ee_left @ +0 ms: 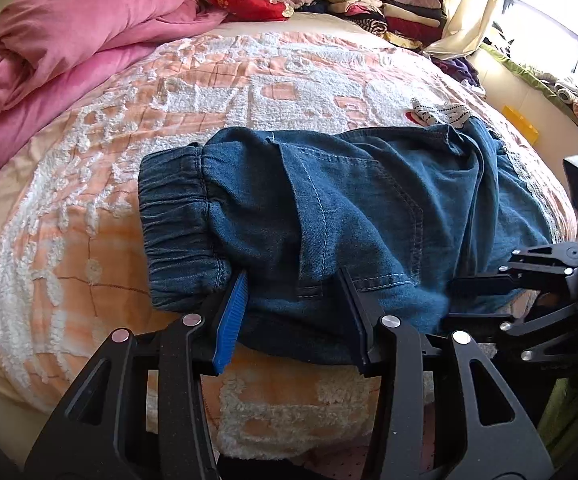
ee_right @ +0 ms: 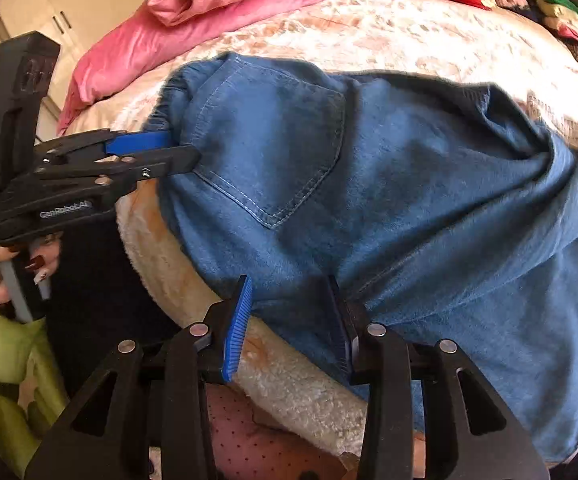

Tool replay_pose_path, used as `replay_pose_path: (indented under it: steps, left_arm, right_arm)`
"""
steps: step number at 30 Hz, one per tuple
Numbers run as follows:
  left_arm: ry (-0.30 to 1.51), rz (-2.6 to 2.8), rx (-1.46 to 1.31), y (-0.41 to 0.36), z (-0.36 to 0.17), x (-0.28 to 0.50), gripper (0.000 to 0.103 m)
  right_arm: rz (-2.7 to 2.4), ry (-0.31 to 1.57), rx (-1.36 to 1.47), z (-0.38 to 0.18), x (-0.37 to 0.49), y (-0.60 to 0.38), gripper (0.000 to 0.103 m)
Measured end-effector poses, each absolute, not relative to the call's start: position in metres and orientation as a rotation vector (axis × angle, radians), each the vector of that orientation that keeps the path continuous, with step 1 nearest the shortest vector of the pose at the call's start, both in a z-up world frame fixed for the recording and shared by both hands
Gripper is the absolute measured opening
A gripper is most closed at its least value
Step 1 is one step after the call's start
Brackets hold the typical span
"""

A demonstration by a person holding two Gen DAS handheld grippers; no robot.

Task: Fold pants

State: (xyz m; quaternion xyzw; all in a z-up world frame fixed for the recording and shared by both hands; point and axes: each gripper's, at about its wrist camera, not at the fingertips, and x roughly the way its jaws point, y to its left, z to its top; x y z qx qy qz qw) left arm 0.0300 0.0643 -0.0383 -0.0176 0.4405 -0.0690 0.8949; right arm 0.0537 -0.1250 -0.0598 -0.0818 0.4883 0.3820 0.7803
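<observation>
Blue denim pants [ee_left: 329, 208] lie folded on the bed, elastic cuffs at the left and a back pocket on top; they also fill the right wrist view [ee_right: 369, 208]. My left gripper [ee_left: 293, 280] is open, its jaws wide apart around the near edge of the folded denim by the cuffs. It also shows at the left of the right wrist view [ee_right: 177, 148]. My right gripper [ee_right: 289, 284] is open with the near fold of denim between its jaws. It shows at the right of the left wrist view [ee_left: 453, 300].
The bed has an orange and white textured cover [ee_left: 209, 92]. A pink duvet [ee_left: 69, 28] is bunched at the far left. Stacks of folded clothes [ee_left: 389, 4] sit at the far right by a window. The bed's near edge [ee_right: 289, 380] is just below the grippers.
</observation>
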Motion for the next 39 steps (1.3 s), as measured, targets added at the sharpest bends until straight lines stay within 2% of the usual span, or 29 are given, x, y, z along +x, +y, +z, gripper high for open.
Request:
replay_pose_path:
  steps: [3, 5, 9, 12, 15, 19, 29, 39]
  left_arm:
    - [0.906, -0.134, -0.046, 0.064, -0.038, 0.029, 0.037]
    - [0.9, -0.128, -0.059, 0.064, -0.035, 0.027, 0.037]
    - [0.854, -0.124, -0.086, 0.064, -0.017, 0.016, 0.041]
    - [0.81, -0.123, -0.084, 0.061, 0.001, 0.009, 0.047]
    - [0.781, -0.136, -0.069, 0.052, 0.014, 0.005, 0.054]
    - [0.783, -0.192, -0.076, 0.034, 0.019, 0.006, 0.056]
    - [0.907, -0.42, -0.14, -0.032, -0.007, 0.026, 0.056]
    - [1.05, -0.484, -0.194, -0.061, -0.043, 0.061, 0.055]
  right_arm:
    - [0.831, 1.042, -0.179, -0.053, 0.051, -0.126, 0.037]
    - [0.837, 1.014, -0.158, -0.043, 0.048, -0.132, 0.049]
    - [0.804, 0.936, -0.107, -0.018, 0.049, -0.158, 0.054]
    - [0.747, 0.89, -0.067, -0.006, 0.056, -0.182, 0.064]
    - [0.677, 0.848, -0.012, 0.007, 0.063, -0.207, 0.064]
    - [0.616, 0.812, 0.027, 0.012, 0.068, -0.233, 0.064]
    - [0.491, 0.773, 0.046, 0.023, 0.097, -0.275, 0.064]
    - [0.506, 0.802, -0.011, 0.021, 0.148, -0.26, 0.064]
